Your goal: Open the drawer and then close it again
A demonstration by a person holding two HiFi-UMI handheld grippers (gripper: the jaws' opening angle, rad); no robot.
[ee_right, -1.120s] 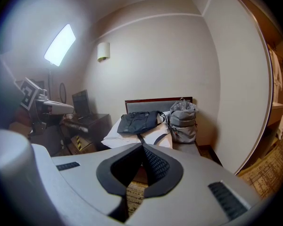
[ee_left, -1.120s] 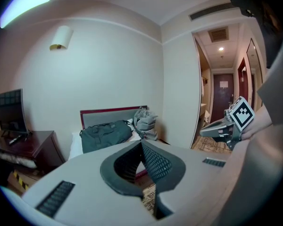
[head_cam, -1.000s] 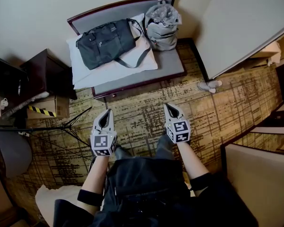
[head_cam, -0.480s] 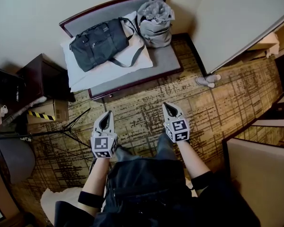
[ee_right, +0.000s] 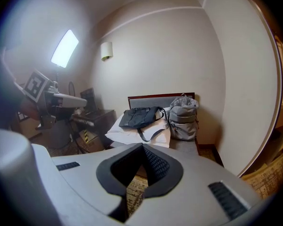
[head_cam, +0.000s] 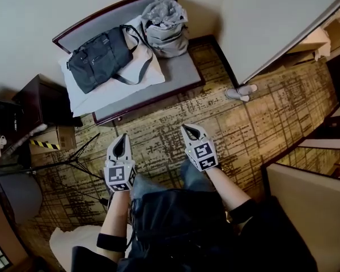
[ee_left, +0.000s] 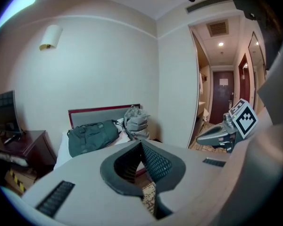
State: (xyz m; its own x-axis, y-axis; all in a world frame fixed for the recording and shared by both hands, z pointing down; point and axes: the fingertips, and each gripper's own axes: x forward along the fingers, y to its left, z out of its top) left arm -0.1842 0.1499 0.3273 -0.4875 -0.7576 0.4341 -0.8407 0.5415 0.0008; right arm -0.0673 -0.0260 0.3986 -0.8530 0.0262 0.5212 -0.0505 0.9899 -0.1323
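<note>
Both grippers are held out over the patterned carpet, side by side in front of the person's legs. My left gripper (head_cam: 122, 136) is shut with nothing between its jaws (ee_left: 141, 143). My right gripper (head_cam: 188, 128) is also shut and empty (ee_right: 142, 146). Each gripper shows in the other's view: the right gripper (ee_left: 212, 136) and the left gripper (ee_right: 70, 98). A dark wooden cabinet (head_cam: 42, 98) stands at the left against the wall, apart from both grippers. I cannot make out a drawer front on it.
Ahead is an upholstered bench (head_cam: 178, 75) with a dark duffel bag (head_cam: 99, 55), a white pillow (head_cam: 110, 86) and a grey backpack (head_cam: 163, 24). A cardboard box (head_cam: 51, 137) and tripod legs (head_cam: 73, 157) are at the left. A shoe (head_cam: 241, 92) lies beside a white wall panel (head_cam: 272, 21).
In the head view the bench and bags have slid left and up as the person moves across the carpet. Both grippers travelled along, still shut and empty.
</note>
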